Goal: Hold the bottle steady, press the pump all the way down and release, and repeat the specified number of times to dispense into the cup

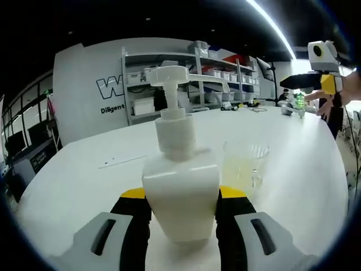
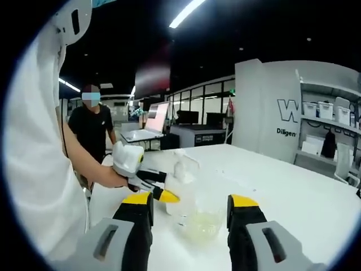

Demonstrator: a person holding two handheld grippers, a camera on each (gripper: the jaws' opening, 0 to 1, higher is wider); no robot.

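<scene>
1. Plainly, in the left gripper view a white pump bottle (image 1: 180, 192) is clamped between the two black, yellow-tipped jaws of the left gripper (image 1: 182, 206); the jaws are pressed against its left and right sides, low on the body.
2. The bottle is seen standing upright on the white table (image 1: 84, 180), with its pump head (image 1: 168, 76) raised and the spout turned to the right.
3. A clear plastic cup (image 1: 246, 165) is set just beside the bottle, to its right and slightly farther away; a little pale yellow liquid is seen in its bottom.
4. Far off at the right edge of that view, the right gripper (image 1: 309, 82) is held up in the air by a hand (image 1: 321, 104), well apart from the pump.
5. In the right gripper view, the right gripper's own jaws (image 2: 190, 212) are spread wide and nothing is held between them.
6. Between and beyond those jaws the cup (image 2: 197, 217) is seen on the table (image 2: 293, 197), with the bottle (image 2: 179, 189) just behind it to the left.
7. The left gripper (image 2: 161, 189) is seen closed on the bottle from the left, held by a person in a white sleeve (image 2: 39, 169).
8. Shelving with storage bins (image 1: 186, 79) and a second person in black (image 2: 90, 132) are seen in the background.
</scene>
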